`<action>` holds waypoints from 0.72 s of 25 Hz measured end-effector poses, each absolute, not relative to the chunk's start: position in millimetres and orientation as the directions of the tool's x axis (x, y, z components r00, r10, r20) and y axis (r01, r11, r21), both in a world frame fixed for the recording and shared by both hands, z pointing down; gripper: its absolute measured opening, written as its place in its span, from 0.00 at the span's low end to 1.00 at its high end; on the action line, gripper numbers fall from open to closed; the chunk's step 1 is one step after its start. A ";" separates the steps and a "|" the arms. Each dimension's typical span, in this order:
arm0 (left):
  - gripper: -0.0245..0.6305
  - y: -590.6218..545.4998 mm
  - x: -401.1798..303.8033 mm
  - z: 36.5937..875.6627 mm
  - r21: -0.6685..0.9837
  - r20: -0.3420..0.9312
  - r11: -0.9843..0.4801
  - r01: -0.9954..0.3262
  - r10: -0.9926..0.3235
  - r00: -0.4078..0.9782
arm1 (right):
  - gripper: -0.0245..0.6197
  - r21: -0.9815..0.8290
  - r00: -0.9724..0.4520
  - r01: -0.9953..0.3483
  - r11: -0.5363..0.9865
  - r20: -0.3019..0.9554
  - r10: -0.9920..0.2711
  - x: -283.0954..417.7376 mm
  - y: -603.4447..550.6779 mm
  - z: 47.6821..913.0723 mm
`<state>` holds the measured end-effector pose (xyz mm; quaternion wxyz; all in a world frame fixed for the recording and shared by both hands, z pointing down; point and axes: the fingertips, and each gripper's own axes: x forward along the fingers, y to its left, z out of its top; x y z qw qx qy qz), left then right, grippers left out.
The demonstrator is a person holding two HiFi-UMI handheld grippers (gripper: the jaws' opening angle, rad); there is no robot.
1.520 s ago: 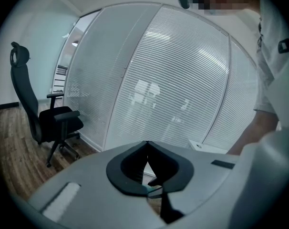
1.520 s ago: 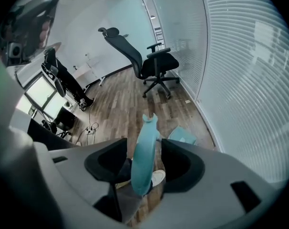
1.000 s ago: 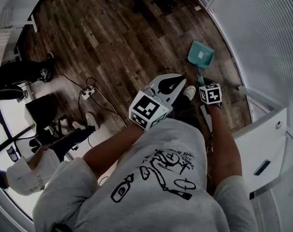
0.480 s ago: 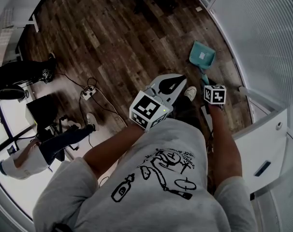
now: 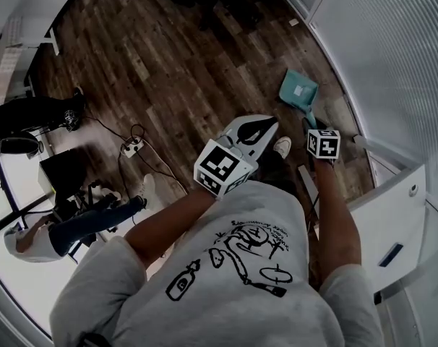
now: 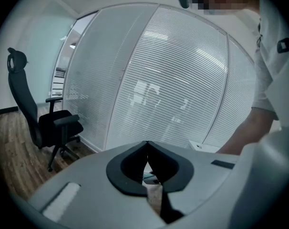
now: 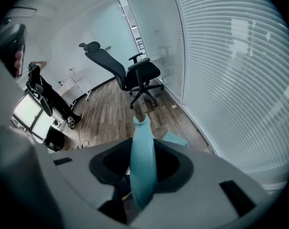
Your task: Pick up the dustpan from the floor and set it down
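R gripper (image 5: pixel 312 123) fingers, just closing, grasp dustpan (image 5: pixel 298 90) handle by glass wall (image 5: pixel 392 56); L gripper (image 5: pixel 262 124) clenched empty; lift & set-down remain.

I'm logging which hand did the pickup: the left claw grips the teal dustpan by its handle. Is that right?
Wrong claw. The right claw grips the handle of the teal dustpan. Its jaws have just been closing with the handle between them, as the right gripper view shows. The left claw is shut and empty.
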<state>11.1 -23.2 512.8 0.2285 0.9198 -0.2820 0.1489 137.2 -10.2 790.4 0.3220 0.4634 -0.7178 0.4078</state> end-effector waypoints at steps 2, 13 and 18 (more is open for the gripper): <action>0.04 -25.7 12.0 510.0 0.334 0.400 -0.737 -0.588 -0.454 0.796 | 0.21 -0.289 -0.368 -0.926 0.243 0.836 -0.407 139.0 -11.8 785.3; 0.04 -41.4 14.7 489.4 0.319 0.369 -0.738 -0.594 -0.481 0.795 | 0.21 -0.269 -0.388 -0.910 0.316 0.820 -0.420 136.5 -12.7 741.2; 0.04 -45.5 17.3 480.7 0.309 0.352 -0.744 -0.593 -0.490 0.798 | 0.21 -0.261 -0.396 -0.903 0.342 0.814 -0.425 137.7 -5.7 717.3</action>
